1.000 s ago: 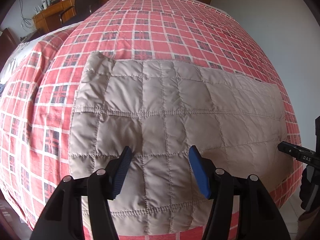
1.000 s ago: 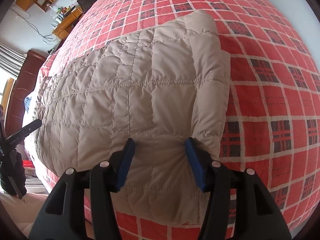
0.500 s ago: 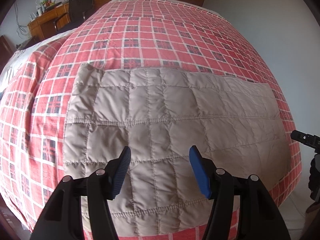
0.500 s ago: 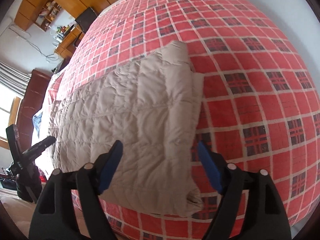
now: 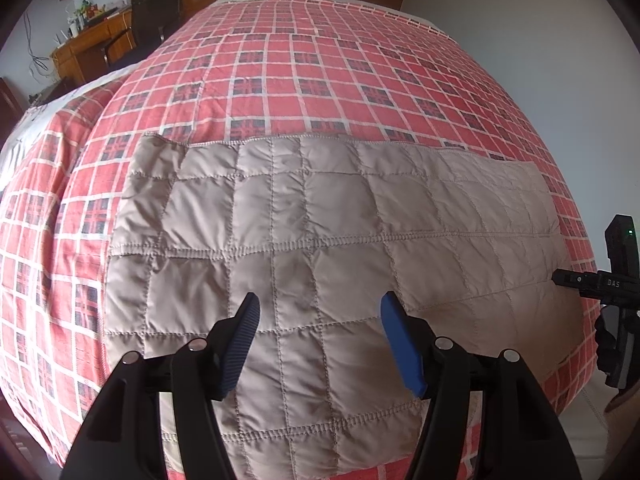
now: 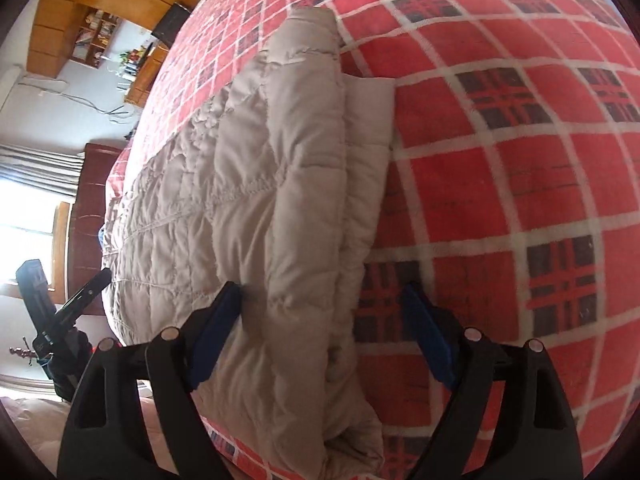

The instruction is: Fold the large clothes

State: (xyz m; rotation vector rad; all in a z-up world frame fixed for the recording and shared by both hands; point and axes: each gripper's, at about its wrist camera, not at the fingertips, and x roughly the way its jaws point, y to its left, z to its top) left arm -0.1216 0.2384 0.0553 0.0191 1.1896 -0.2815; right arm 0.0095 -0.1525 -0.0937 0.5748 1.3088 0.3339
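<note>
Beige quilted garment [image 5: 320, 240] folded flat on red plaid bedspread [image 5: 320, 60], filling centre of left view. Left gripper [image 5: 320, 316] wide, empty, above near edge of garment. Other gripper at right edge of frame [image 5: 580, 280]. Desk [image 5: 92, 48] upper left.

Right view only: stacked folded layers at garment end [image 6: 288, 220], lower centre. Right gripper [image 6: 322, 308] wide, straddling that edge, clamping nothing. Window [image 6: 24, 240] at left.

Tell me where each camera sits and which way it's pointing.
Left wrist: on the open left gripper, looking across the beige quilted garment on the red plaid bedspread; the right gripper shows.
Right wrist: on the open right gripper, facing the garment's folded end; the left gripper shows.
Shared: garment, bedspread.
</note>
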